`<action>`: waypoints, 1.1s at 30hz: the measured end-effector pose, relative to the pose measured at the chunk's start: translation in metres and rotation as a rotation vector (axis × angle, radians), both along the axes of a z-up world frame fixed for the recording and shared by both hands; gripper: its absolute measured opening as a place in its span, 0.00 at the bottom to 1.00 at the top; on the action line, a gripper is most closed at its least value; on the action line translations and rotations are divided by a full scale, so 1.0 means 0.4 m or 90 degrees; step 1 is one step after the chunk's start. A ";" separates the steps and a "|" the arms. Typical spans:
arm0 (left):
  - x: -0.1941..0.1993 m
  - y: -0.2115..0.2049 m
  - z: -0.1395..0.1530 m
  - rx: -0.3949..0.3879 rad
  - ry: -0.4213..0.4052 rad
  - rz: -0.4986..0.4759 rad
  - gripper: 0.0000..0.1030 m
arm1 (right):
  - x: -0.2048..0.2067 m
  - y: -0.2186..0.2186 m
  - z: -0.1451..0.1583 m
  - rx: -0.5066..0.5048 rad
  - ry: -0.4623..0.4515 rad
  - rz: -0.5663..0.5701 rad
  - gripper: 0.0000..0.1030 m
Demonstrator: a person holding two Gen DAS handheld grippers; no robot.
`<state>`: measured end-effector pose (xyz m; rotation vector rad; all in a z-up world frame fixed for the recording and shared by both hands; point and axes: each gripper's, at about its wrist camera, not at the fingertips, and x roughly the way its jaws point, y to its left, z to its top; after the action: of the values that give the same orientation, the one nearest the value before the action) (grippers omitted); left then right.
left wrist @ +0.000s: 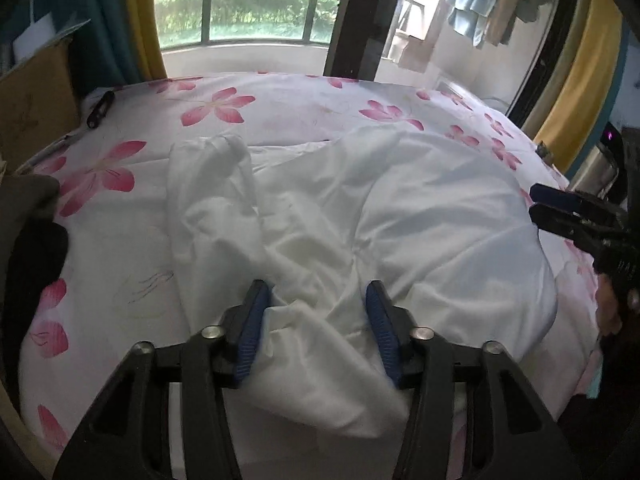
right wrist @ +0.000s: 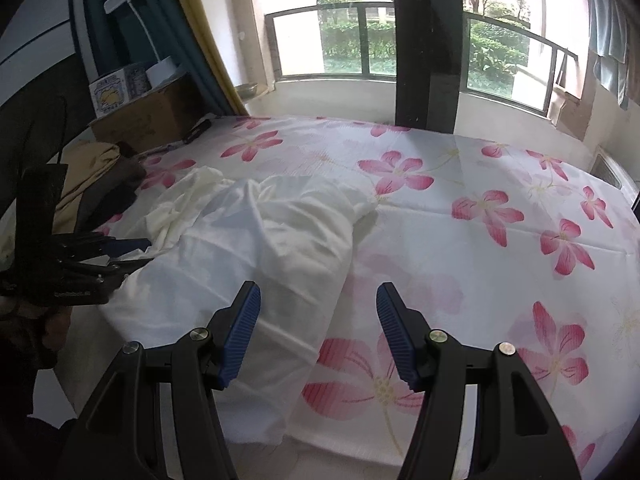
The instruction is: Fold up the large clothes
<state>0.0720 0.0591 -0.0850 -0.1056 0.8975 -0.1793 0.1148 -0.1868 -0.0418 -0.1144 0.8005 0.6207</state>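
Your left gripper point(left wrist: 318, 292) has its jaws wide apart, with a bunched ridge of the white garment point(left wrist: 360, 216) sitting right between the blue pads point(left wrist: 256, 320). The pads are not pinching it yet. Your right gripper point(right wrist: 318, 292) has its jaws wide apart too, and holds nothing. Under it lies the thin right edge of the white cloth, with the flower sheet point(right wrist: 480, 208) showing between the pads and off to the right.

Going out from the jaws, the white garment lies crumpled on the bed. Ahead of your left jaws and a bit to the left, a long rolled part, maybe a sleeve, runs away from you. Ahead and to the right there is a big puffy hump. From your right jaws, the whole pile sits ahead and to the left.

The cloth looks soft, thin and light. It will flop and sag when you lift it, and it may slip if you pinch only one thin layer. It should not break or tear easily.

I think a good place to grab is a flat edge or corner, not the fat bunched middle. Your right jaws are near such an edge. Pull gently so the wrinkles spread out flat before you fold
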 end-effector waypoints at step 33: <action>-0.153 0.097 0.080 -0.008 -0.053 0.118 0.44 | -0.056 0.054 -0.049 -0.047 0.009 -0.012 0.79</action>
<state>0.0109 0.0978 -0.0532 -0.1905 0.7983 -0.0155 0.0922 -0.1650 -0.0614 -0.1702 0.8377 0.5741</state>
